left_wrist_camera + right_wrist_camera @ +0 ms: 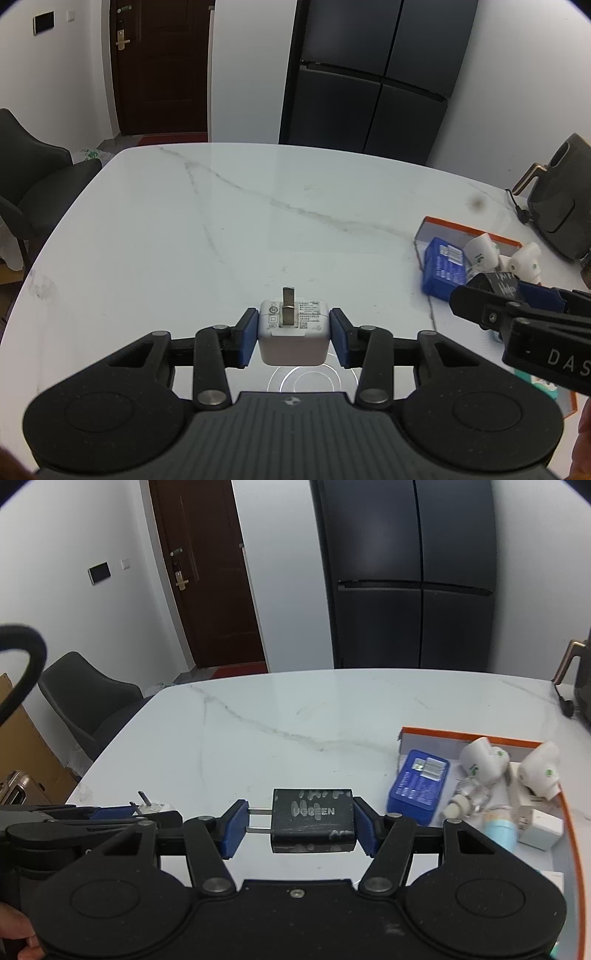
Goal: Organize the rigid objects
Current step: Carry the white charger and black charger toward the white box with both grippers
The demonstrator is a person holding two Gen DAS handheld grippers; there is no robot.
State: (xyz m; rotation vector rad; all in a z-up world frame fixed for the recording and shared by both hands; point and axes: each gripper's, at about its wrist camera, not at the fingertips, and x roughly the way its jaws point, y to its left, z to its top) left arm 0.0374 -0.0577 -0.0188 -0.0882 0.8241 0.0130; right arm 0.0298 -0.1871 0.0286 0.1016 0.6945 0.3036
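Observation:
A white charger plug (293, 338) with its prongs pointing up sits between the blue pads of my left gripper (293, 332), which is shut on it above the white marble table (221, 221). My right gripper (301, 823) is shut on a black UGREEN charger (312, 821); the charger's prongs point left against the left pad. From the left wrist view, the right gripper (491, 299) enters from the right, holding the black charger (495, 286). The right wrist view shows the left gripper (147, 810) low at the left with the white charger (157, 806).
An orange-rimmed box (461, 735) on the table's right side holds a blue case (419, 786), white bottles (480, 762) and other small items. A dark appliance (557, 206) stands behind it. A dark chair (85, 698) is at the table's left; a fridge (406, 590) and a door stand beyond.

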